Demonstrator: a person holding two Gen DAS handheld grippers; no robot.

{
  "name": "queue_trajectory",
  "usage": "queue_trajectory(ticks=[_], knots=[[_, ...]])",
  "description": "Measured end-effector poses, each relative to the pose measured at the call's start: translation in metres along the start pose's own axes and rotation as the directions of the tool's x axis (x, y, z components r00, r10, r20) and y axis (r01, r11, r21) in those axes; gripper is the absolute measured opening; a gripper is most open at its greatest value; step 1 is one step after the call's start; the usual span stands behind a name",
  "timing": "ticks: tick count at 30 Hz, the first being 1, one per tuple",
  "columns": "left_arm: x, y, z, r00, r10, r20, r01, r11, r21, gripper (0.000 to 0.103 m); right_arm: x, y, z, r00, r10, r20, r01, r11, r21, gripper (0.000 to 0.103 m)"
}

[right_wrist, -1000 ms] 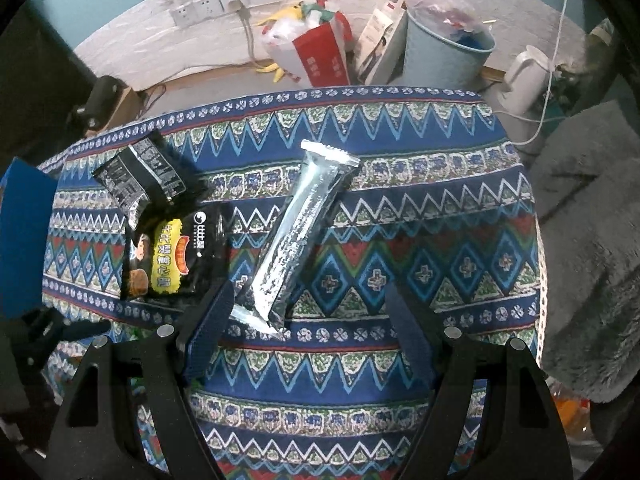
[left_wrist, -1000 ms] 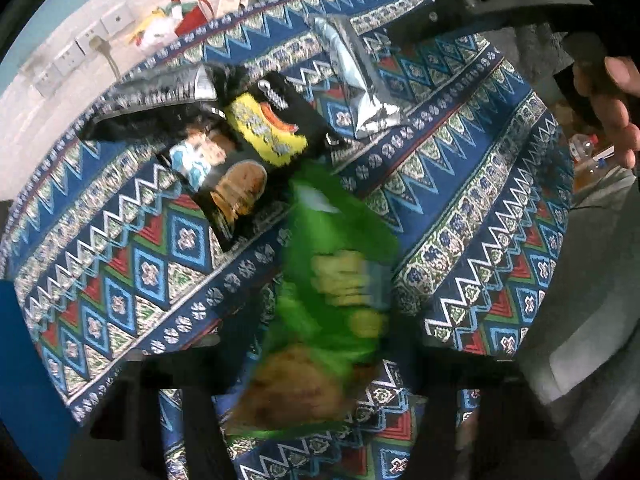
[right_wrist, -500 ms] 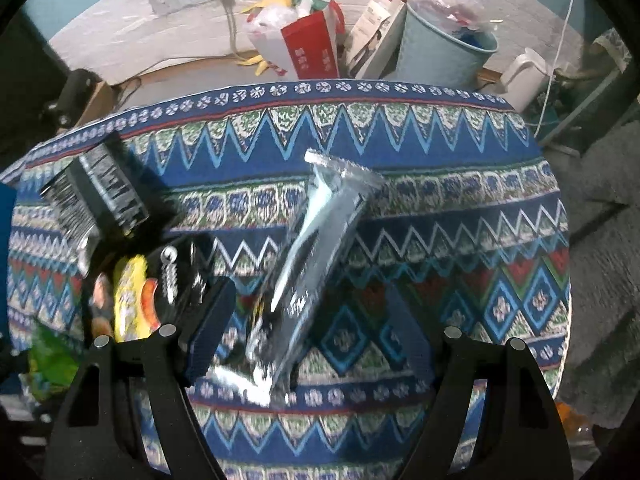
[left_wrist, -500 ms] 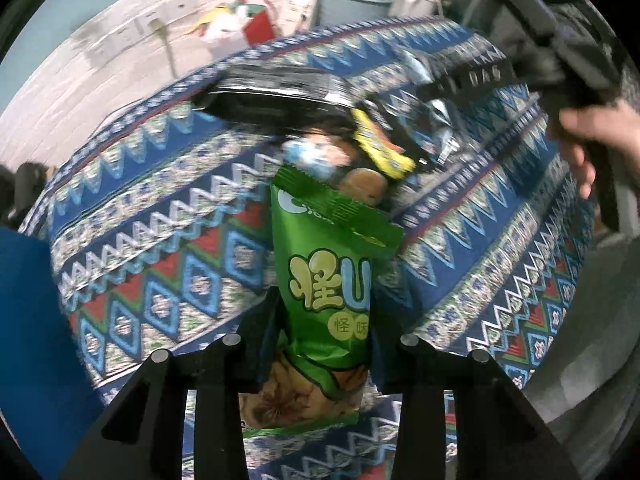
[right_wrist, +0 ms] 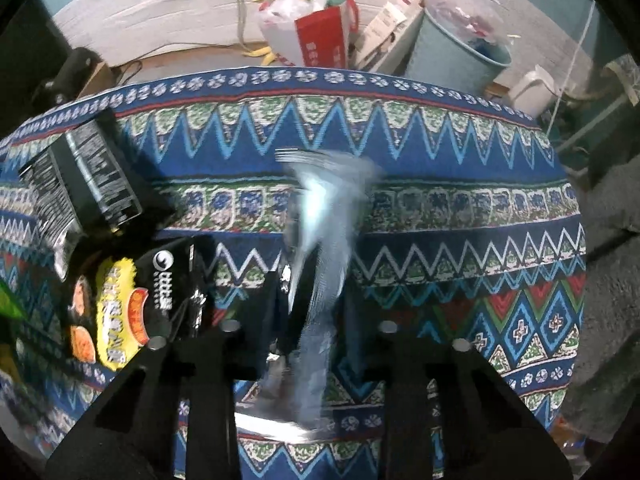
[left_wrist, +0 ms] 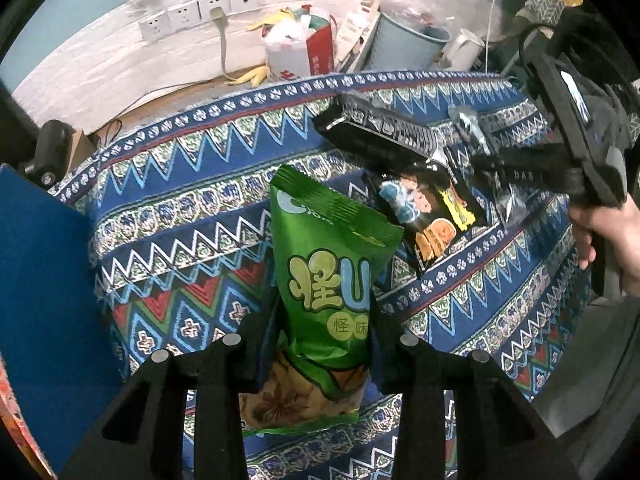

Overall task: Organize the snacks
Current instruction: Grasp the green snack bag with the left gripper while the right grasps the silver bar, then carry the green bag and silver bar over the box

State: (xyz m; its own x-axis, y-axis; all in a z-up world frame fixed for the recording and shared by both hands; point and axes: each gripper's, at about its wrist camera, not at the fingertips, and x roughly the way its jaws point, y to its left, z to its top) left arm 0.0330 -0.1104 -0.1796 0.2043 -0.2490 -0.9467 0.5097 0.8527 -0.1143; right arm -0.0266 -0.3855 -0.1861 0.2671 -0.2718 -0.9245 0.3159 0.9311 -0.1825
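left hand-held gripper (left_wrist: 324, 332) clamps green snack bag (left_wrist: 332, 280) — upright.

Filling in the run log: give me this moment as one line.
left tool: shut on green snack bag | right tool: shut on silver packet | black packets on patterned cloth

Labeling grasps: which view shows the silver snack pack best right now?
Right wrist. The silver snack pack stands centre frame, whole length visible between the right gripper fingers, though motion-blurred. The left wrist view catches only crumpled bits of it at the right edge, mostly behind that gripper.
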Motion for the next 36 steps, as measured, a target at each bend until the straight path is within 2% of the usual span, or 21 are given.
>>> queue_trajectory(ticks=[5,19,29,36], knots=[[-0.012,0.009,-0.001,1.0,0.002,0.006,-0.002,1.0,-0.029,0.038,-0.01,0.007,-0.01,1.0,0.008,0.0,-0.008,1.0,-0.018,0.027],[-0.055,0.021,-0.007,0.996,0.037,0.076,-0.031,0.996,-0.08,0.038,-0.089,0.04,-0.028,0.992,0.054,0.11,-0.047,0.997,-0.067,0.027],[-0.092,0.036,-0.017,0.988,0.063,0.141,-0.044,0.99,-0.133,0.038,-0.138,0.08,-0.021,0.97,0.152,0.191,-0.126,0.981,-0.145,0.027],[-0.112,0.053,-0.03,0.982,0.08,0.169,-0.049,0.983,-0.177,0.038,-0.157,0.109,-0.015,0.953,0.218,0.213,-0.175,0.963,-0.204,0.027]])
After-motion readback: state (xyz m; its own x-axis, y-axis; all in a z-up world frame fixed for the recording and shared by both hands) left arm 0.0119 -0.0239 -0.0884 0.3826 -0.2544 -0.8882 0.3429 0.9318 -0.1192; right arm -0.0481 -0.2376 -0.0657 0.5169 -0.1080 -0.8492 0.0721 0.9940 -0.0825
